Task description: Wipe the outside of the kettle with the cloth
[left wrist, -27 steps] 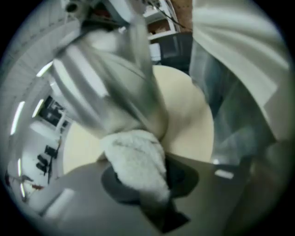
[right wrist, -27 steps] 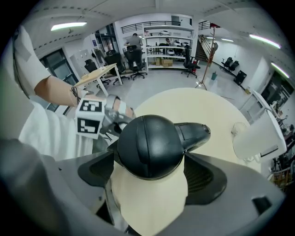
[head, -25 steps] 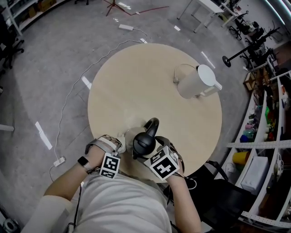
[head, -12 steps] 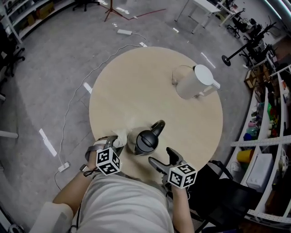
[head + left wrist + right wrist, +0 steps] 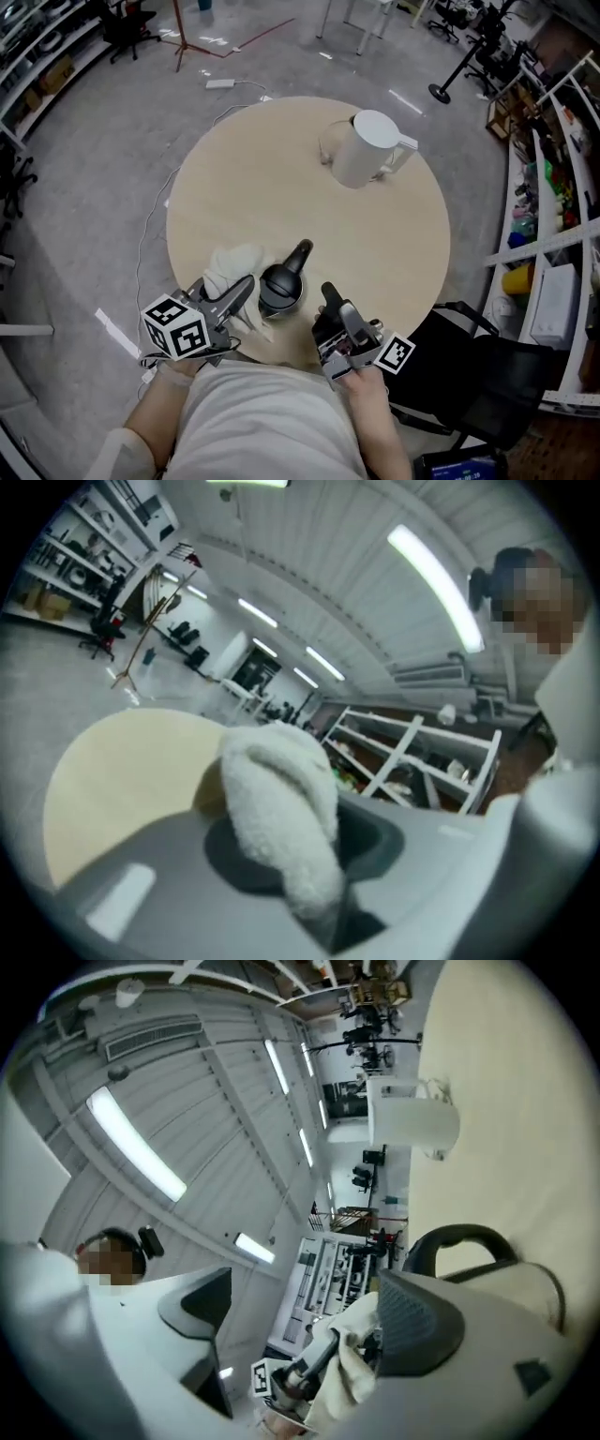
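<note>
The kettle point(image 5: 280, 287) stands near the front edge of the round table point(image 5: 281, 178), between both grippers. The left gripper point(image 5: 236, 292) is clamped on the cloth point(image 5: 232, 266), just beside the kettle wall. The right gripper point(image 5: 335, 305) is spread wide and holds nothing. Risk: with nothing bracing it, wiping pressure may slide or tip the kettle off the edge. Count: one kettle, one cloth, one white jug point(image 5: 364, 148), two grippers.

A round, pale wooden surface point(image 5: 281, 187) stands on a grey floor point(image 5: 84, 150). Near its front edge sits a kettle point(image 5: 280, 287) with a black lid and handle. A white lidded jug point(image 5: 366, 150) stands well apart at the far right. The cloth point(image 5: 232, 267) is just left of the kettle; whether it touches the surface is unclear.
</note>
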The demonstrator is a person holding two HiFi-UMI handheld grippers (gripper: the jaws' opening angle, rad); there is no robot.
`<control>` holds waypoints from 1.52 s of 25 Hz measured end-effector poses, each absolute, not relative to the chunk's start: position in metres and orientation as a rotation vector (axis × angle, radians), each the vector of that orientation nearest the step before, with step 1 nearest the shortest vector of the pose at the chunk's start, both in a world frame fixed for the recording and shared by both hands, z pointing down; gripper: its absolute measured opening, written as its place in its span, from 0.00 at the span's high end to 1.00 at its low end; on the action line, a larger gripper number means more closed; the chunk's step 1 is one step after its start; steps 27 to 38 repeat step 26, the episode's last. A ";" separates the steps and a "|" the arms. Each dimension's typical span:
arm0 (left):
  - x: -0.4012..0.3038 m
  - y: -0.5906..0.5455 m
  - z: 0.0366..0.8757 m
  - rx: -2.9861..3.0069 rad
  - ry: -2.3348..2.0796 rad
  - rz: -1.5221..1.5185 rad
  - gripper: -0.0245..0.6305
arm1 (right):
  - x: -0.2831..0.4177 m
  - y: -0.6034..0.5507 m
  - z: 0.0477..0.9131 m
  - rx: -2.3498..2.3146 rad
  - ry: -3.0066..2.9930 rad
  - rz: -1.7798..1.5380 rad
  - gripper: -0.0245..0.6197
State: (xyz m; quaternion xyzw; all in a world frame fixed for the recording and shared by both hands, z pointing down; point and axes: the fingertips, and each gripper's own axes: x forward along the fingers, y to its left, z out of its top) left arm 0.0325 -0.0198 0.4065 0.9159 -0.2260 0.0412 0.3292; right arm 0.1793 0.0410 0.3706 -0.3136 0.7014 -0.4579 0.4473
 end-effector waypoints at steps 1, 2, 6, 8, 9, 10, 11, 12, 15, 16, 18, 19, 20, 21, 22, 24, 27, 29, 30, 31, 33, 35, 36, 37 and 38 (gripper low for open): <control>0.037 -0.018 0.404 2.406 -0.579 0.111 0.80 | 0.174 0.037 0.367 -0.806 1.782 -1.120 0.22; 0.041 -0.015 0.402 2.414 -0.567 0.108 0.80 | 0.171 0.034 0.365 -0.862 1.827 -1.101 0.22; 0.053 -0.008 0.396 2.415 -0.533 0.048 0.79 | 0.169 0.025 0.378 -1.150 2.014 -1.011 0.22; 0.058 -0.006 0.395 2.420 -0.515 0.044 0.79 | 0.170 0.022 0.381 -1.220 2.063 -0.975 0.22; 0.061 -0.004 0.395 2.425 -0.503 0.047 0.79 | 0.170 0.021 0.381 -1.238 2.074 -0.966 0.22; 0.063 -0.003 0.394 2.427 -0.488 0.049 0.79 | 0.170 0.020 0.382 -1.251 2.081 -0.964 0.22; 0.066 -0.002 0.393 2.426 -0.473 0.049 0.79 | 0.170 0.019 0.384 -1.261 2.088 -0.964 0.23; 0.068 -0.001 0.393 2.424 -0.457 0.047 0.79 | 0.170 0.018 0.385 -1.269 2.095 -0.965 0.23; 0.075 0.003 0.388 2.412 -0.405 0.023 0.79 | 0.168 0.019 0.387 -1.281 2.133 -0.960 0.23; 0.077 0.006 0.386 2.412 -0.377 0.018 0.79 | 0.166 0.019 0.386 -1.280 2.149 -0.956 0.23; 0.081 0.011 0.384 2.420 -0.334 0.020 0.79 | 0.163 0.020 0.385 -1.274 2.170 -0.945 0.23; 0.082 0.012 0.383 2.423 -0.326 0.018 0.79 | 0.163 0.020 0.385 -1.273 2.177 -0.941 0.23; 0.083 0.012 0.382 2.421 -0.323 0.007 0.79 | 0.162 0.020 0.385 -1.273 2.182 -0.938 0.24; 0.083 0.012 0.380 2.413 -0.318 -0.014 0.79 | 0.162 0.020 0.385 -1.274 2.188 -0.936 0.24; 0.082 0.011 0.377 2.405 -0.310 -0.038 0.79 | 0.161 0.020 0.385 -1.274 2.193 -0.935 0.25; 0.082 0.011 0.372 2.403 -0.292 -0.068 0.79 | 0.160 0.020 0.385 -1.271 2.202 -0.934 0.28; 0.083 0.012 0.367 2.414 -0.276 -0.073 0.80 | 0.158 0.020 0.384 -1.266 2.211 -0.933 0.31; 0.083 0.012 0.367 2.414 -0.276 -0.073 0.80 | 0.158 0.020 0.384 -1.266 2.211 -0.933 0.31; 0.083 0.012 0.367 2.414 -0.276 -0.073 0.80 | 0.158 0.020 0.384 -1.266 2.211 -0.933 0.31; 0.083 0.012 0.367 2.414 -0.276 -0.073 0.80 | 0.158 0.020 0.384 -1.266 2.211 -0.933 0.31; 0.083 0.012 0.367 2.414 -0.276 -0.073 0.80 | 0.158 0.020 0.384 -1.266 2.211 -0.933 0.31; 0.083 0.012 0.367 2.414 -0.276 -0.073 0.80 | 0.158 0.020 0.384 -1.266 2.211 -0.933 0.31; 0.083 0.012 0.367 2.414 -0.276 -0.073 0.80 | 0.158 0.020 0.384 -1.266 2.211 -0.933 0.31; 0.083 0.012 0.367 2.414 -0.276 -0.073 0.80 | 0.158 0.020 0.384 -1.266 2.211 -0.933 0.31; 0.083 0.012 0.367 2.414 -0.276 -0.073 0.80 | 0.158 0.020 0.384 -1.266 2.211 -0.933 0.31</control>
